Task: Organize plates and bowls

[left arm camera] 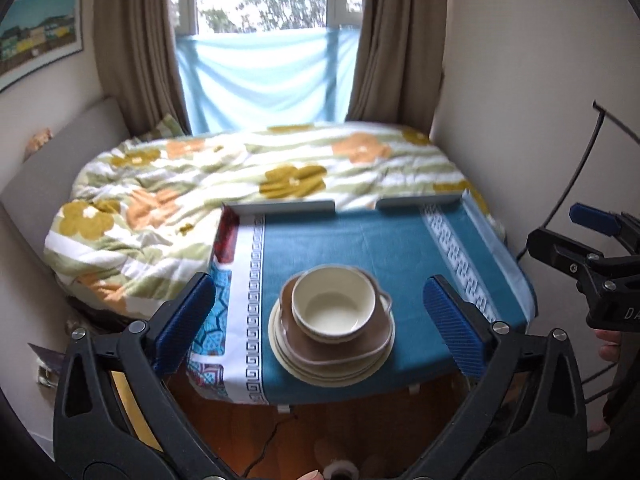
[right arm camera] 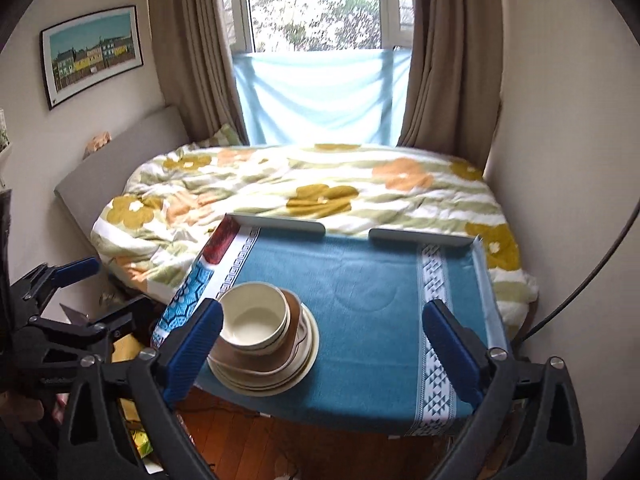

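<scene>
Plates stacked cream and brown, cream bowl on top; both tools spread wide, empty.

The desk is covered by a teal cloth with patterned borders at left and right. A stack of plates topped by a cream bowl is set near its front edge, left of centre. Beyond it, a bed is covered by a floral duvet.

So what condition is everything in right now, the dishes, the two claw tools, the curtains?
Cream bowl: upright, empty, top of the stack.
Brown plate: under the bowl.
Cream plates: stacked at the bottom.
Left gripper: open, holding nothing.
Right gripper: open, holding nothing.
Curtains: drawn apart.
</scene>
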Available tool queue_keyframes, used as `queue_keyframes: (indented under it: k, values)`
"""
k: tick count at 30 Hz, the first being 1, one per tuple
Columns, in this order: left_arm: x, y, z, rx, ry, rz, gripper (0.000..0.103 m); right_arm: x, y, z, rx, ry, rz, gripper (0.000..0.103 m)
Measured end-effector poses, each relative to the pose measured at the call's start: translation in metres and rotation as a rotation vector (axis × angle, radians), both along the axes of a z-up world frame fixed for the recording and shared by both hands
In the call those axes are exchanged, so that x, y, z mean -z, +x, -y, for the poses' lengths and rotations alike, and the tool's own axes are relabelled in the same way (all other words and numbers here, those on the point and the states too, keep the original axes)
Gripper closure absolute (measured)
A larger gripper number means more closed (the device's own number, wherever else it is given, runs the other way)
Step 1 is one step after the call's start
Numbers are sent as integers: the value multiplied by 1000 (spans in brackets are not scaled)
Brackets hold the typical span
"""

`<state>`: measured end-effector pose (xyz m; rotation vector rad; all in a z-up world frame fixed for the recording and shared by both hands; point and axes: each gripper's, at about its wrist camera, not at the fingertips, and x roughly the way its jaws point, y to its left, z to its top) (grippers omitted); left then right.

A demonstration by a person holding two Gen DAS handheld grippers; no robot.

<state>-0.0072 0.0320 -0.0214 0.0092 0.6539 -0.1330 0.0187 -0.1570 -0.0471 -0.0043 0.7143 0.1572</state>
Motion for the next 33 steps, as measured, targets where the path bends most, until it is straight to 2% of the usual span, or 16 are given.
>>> queue_keyframes:
  k: [2,5,12,19,33]
  values:
    - [-15,-20,2,-20,-3,79,0,-14,-17,4,32,5,70,1]
    - [-27,-39,4,-48,9,135,0,-24,-39,9,87,-10,144,1]
    - [-46,-77,9,-71,22,252,0,-27,-69,15,137,-14,187,1]
    - [-51,-90,13,-78,25,271,0,-35,-83,17,159,-20,219,1]
    - [-53,-99,12,-75,46,281,0,-36,-91,12,160,-26,228,1]
